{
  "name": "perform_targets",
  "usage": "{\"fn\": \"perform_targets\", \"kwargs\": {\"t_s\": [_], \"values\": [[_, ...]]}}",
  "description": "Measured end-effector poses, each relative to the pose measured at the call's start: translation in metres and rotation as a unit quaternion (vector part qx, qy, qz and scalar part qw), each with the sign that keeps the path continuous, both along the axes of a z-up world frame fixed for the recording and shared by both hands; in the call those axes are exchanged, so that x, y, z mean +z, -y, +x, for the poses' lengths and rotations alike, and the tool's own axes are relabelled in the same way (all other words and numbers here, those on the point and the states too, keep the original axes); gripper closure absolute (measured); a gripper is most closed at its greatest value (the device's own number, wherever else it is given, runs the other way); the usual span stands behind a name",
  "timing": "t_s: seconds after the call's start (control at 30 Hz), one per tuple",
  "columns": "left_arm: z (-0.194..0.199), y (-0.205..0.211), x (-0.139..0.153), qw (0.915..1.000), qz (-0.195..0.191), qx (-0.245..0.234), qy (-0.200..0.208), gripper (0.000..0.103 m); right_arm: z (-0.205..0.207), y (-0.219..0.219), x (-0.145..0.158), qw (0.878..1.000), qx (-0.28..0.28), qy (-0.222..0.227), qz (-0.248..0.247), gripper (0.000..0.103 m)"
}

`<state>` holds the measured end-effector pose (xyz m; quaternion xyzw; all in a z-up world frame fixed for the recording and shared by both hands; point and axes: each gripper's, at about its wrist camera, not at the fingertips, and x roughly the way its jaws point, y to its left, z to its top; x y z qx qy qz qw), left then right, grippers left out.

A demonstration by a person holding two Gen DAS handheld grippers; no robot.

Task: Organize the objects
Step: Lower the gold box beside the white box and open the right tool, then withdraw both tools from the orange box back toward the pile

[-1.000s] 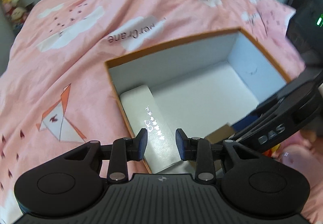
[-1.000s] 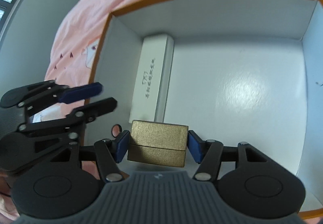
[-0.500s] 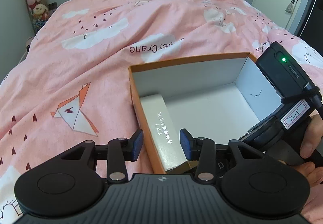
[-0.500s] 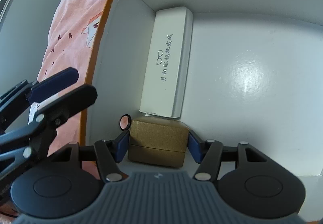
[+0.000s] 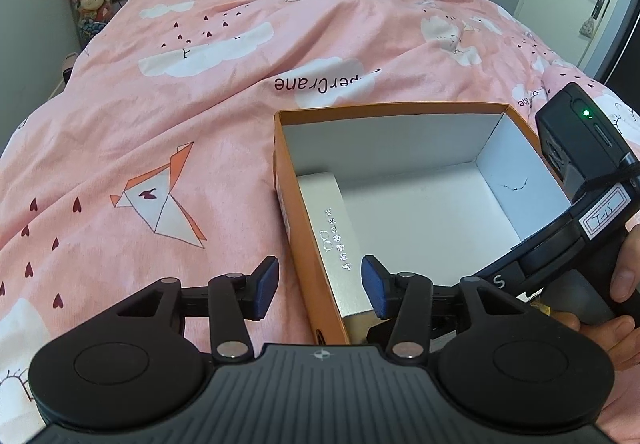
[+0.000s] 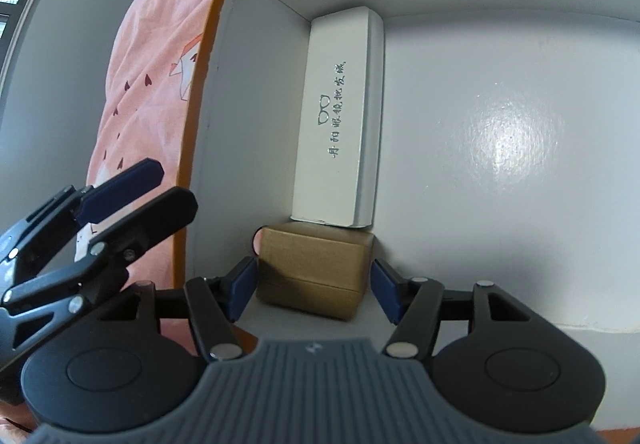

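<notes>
While left gripper (image 5: 318, 286) jaws are opening, empty, beside the orange box (image 6: 200, 132) — right gripper (image 6: 314, 286) has lowered the gold box (image 6: 316, 272) to the floor, pads barely parting; 2 items now stowed.

Gold box (image 6: 314, 270) abutting white case (image 6: 340, 124), orange carton (image 5: 400, 111) corner.

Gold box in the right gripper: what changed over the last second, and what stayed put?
The right gripper lowered the gold box to the orange box's floor, against the white glasses case's end; its right pad now shows a gap. The left gripper backed out, jaws opening, empty. The case stayed put.
</notes>
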<state>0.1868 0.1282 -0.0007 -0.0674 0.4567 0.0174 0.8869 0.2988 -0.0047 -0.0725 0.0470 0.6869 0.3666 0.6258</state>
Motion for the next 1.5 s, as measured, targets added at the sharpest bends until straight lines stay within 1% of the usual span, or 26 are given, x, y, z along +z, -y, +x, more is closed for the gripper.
{"fn": "perform_targets", "kwargs": {"t_s": [0.07, 0.13, 0.17, 0.2, 0.23, 0.3, 0.33, 0.4, 0.53, 0.6, 0.7, 0.73, 0.8, 0.87, 0.93, 0.97, 1.0, 1.03, 1.1, 1.13, 1.17, 1.23, 1.3, 1.4, 1.5], "values": [[-0.001, 0.000, 0.000, 1.0000, 0.000, 0.001, -0.001, 0.048, -0.001, 0.002, 0.001, 1.000, -0.001, 0.003, -0.001, 0.038], [-0.002, 0.001, 0.000, 1.0000, -0.001, 0.001, -0.001, 0.047, -0.002, 0.001, 0.000, 1.000, -0.002, 0.002, 0.001, 0.041], [-0.002, 0.001, 0.000, 1.0000, -0.001, 0.002, -0.002, 0.047, -0.002, 0.002, 0.000, 1.000, 0.000, 0.002, 0.001, 0.044], [-0.003, 0.001, -0.001, 1.0000, 0.000, 0.002, -0.003, 0.047, -0.003, 0.002, 0.000, 1.000, 0.002, 0.002, 0.001, 0.052], [-0.004, 0.001, -0.001, 1.0000, 0.001, 0.003, -0.004, 0.047, -0.004, -0.001, -0.001, 1.000, 0.004, 0.001, 0.001, 0.059], [-0.006, 0.002, -0.001, 1.0000, 0.003, 0.004, -0.006, 0.047, -0.006, -0.003, -0.003, 1.000, 0.011, -0.003, 0.000, 0.069], [-0.007, 0.002, -0.001, 1.0000, 0.003, 0.004, -0.007, 0.047, -0.007, -0.005, -0.003, 1.000, 0.013, 0.002, -0.005, 0.071], [-0.009, 0.003, 0.000, 1.0000, 0.003, 0.005, -0.007, 0.047, -0.010, -0.007, -0.003, 1.000, 0.017, 0.015, -0.007, 0.073], [-0.011, 0.004, 0.002, 1.0000, 0.004, 0.007, -0.006, 0.047, -0.011, -0.008, -0.002, 0.999, 0.021, 0.024, -0.008, 0.073], [-0.015, 0.005, 0.005, 1.0000, 0.004, 0.007, -0.003, 0.047, -0.014, -0.008, 0.002, 0.999, 0.028, 0.040, -0.011, 0.073], [-0.022, 0.008, 0.011, 0.9999, 0.006, 0.010, 0.008, 0.046, -0.024, -0.005, 0.016, 0.995, 0.041, 0.089, -0.016, 0.072], [-0.025, 0.009, 0.014, 0.9998, 0.006, 0.012, 0.013, 0.044, -0.028, -0.003, 0.022, 0.993, 0.046, 0.105, -0.016, 0.072], [-0.032, 0.012, 0.021, 0.9995, 0.002, 0.011, 0.029, 0.037, -0.037, 0.002, 0.036, 0.988, 0.055, 0.145, -0.014, 0.071], [-0.041, 0.017, 0.029, 0.9989, 0.000, 0.007, 0.045, 0.035, -0.048, 0.008, 0.052, 0.978, 0.059, 0.198, -0.008, 0.065], [-0.050, 0.023, 0.037, 0.9982, 0.005, 0.006, 0.060, 0.033, -0.062, 0.018, 0.069, 0.964, 0.053, 0.259, 0.005, 0.055], [-0.055, 0.026, 0.040, 0.9977, 0.009, 0.005, 0.067, 0.033, -0.067, 0.024, 0.076, 0.957, 0.048, 0.285, 0.012, 0.053], [-0.061, 0.030, 0.044, 0.9972, 0.010, 0.005, 0.074, 0.033, -0.074, 0.032, 0.084, 0.950, 0.040, 0.310, 0.021, 0.047], [-0.066, 0.033, 0.046, 0.9969, 0.009, 0.006, 0.078, 0.032, -0.081, 0.040, 0.090, 0.942, 0.031, 0.332, 0.031, 0.040], [-0.075, 0.038, 0.048, 0.9966, -0.003, 0.006, 0.083, 0.031, -0.093, 0.055, 0.099, 0.929, 0.012, 0.367, 0.048, 0.033], [-0.080, 0.041, 0.047, 0.9964, -0.012, 0.007, 0.084, 0.031, -0.097, 0.063, 0.102, 0.924, 0.003, 0.378, 0.053, 0.033], [-0.085, 0.042, 0.046, 0.9963, -0.021, 0.007, 0.083, 0.030, -0.102, 0.071, 0.103, 0.921, -0.002, 0.384, 0.058, 0.033], [-0.093, 0.047, 0.040, 0.9965, -0.042, 0.002, 0.073, 0.029, -0.109, 0.087, 0.101, 0.921, -0.017, 0.385, 0.058, 0.033], [-0.100, 0.054, 0.029, 0.9970, -0.060, -0.003, 0.050, 0.029, -0.118, 0.098, 0.094, 0.925, -0.030, 0.374, 0.066, 0.033], [-0.105, 0.069, 0.010, 0.9974, -0.069, -0.012, 0.014, 0.029, -0.130, 0.112, 0.078, 0.930, -0.042, 0.362, 0.048, 0.035], [-0.104, 0.078, -0.007, 0.9971, -0.076, -0.002, -0.012, 0.029, -0.142, 0.125, 0.063, 0.932, -0.053, 0.358, 0.022, 0.044]]}}
